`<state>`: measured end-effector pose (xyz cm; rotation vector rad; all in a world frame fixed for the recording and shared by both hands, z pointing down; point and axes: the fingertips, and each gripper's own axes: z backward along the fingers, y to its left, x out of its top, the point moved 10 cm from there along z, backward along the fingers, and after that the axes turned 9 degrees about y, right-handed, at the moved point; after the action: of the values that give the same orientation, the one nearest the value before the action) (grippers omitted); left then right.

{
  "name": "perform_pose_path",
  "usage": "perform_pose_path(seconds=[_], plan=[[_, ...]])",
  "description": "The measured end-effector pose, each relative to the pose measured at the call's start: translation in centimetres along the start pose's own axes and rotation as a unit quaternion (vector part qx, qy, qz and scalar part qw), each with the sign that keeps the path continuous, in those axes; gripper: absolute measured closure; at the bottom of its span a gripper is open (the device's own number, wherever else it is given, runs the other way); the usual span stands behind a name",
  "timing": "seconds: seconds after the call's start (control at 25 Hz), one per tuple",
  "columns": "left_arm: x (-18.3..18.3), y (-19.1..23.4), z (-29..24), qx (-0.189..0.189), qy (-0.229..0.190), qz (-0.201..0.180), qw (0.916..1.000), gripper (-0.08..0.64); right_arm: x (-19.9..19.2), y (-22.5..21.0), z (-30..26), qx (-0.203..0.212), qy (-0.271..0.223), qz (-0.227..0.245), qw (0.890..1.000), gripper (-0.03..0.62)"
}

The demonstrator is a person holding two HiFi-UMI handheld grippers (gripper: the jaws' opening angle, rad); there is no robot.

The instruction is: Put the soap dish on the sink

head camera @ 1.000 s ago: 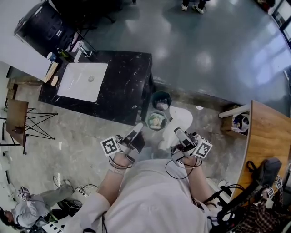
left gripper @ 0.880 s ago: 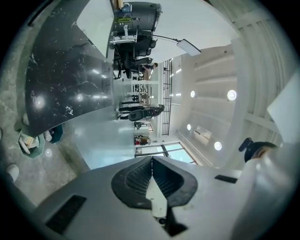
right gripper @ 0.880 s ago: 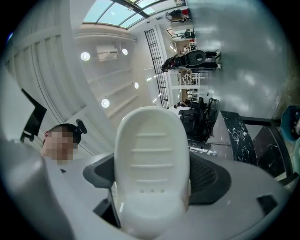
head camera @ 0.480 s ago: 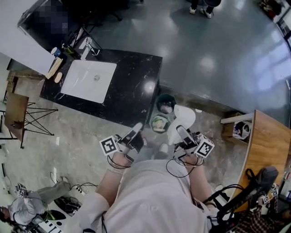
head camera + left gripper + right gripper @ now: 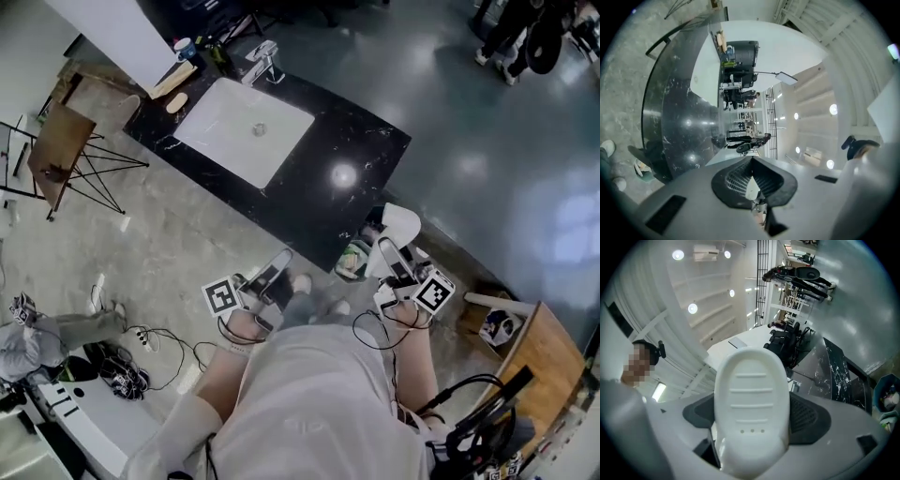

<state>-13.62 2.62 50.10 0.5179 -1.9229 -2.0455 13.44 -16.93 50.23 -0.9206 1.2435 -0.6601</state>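
A white oval soap dish (image 5: 401, 224) with ribs inside is held upright in my right gripper (image 5: 391, 257), which is shut on its lower end. It fills the middle of the right gripper view, soap dish (image 5: 751, 399) between the dark pads. The dish hovers just off the near right corner of the black marble counter (image 5: 349, 152). A white sink (image 5: 228, 134) with a faucet (image 5: 263, 64) is set in the counter's left half, well away from the dish. My left gripper (image 5: 277, 268) is shut and holds nothing, over the floor before the counter (image 5: 677, 126).
A small bin (image 5: 353, 262) stands on the floor by the counter's near corner. Bottles and wooden items (image 5: 174, 79) lie at the sink's far left. A folding wooden stand (image 5: 58, 142) is left of the counter. Cables (image 5: 141, 337) and a seated person (image 5: 37, 336) are lower left.
The counter and sink have come nearer and swung right in the head view. My right gripper has carried the soap dish up to the counter's near corner. The left gripper stays shut.
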Motion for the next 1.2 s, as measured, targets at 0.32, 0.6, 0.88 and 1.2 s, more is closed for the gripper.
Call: perform_pose_path(seconds=[0.32,0.6,0.88,1.2], plan=[[1.4,0.4,8.0,0.021,-0.134,0.0,0.9908,0.552,0.9,-3.9,-9.2,-0.046,0.108,0.038,0.992,0.169],[0.1,0.7,13.6,0.03,-0.223,0.006,0.9742,0.553,-0.5,-6.6,-15.8,-0.13,0.211,0.14,0.959,0.169],[-1.4,1.1,18.7,0.04,-0.298,0.012,0.9538,0.552,-2.7,-8.8,-20.6,-0.229,0.305,0.301,0.874,0.169],[-2.2,1.8,22.0,0.042,-0.335,0.015,0.9411,0.552,-6.1,-9.6,-24.4,-0.278,0.365,0.405,0.791,0.169]])
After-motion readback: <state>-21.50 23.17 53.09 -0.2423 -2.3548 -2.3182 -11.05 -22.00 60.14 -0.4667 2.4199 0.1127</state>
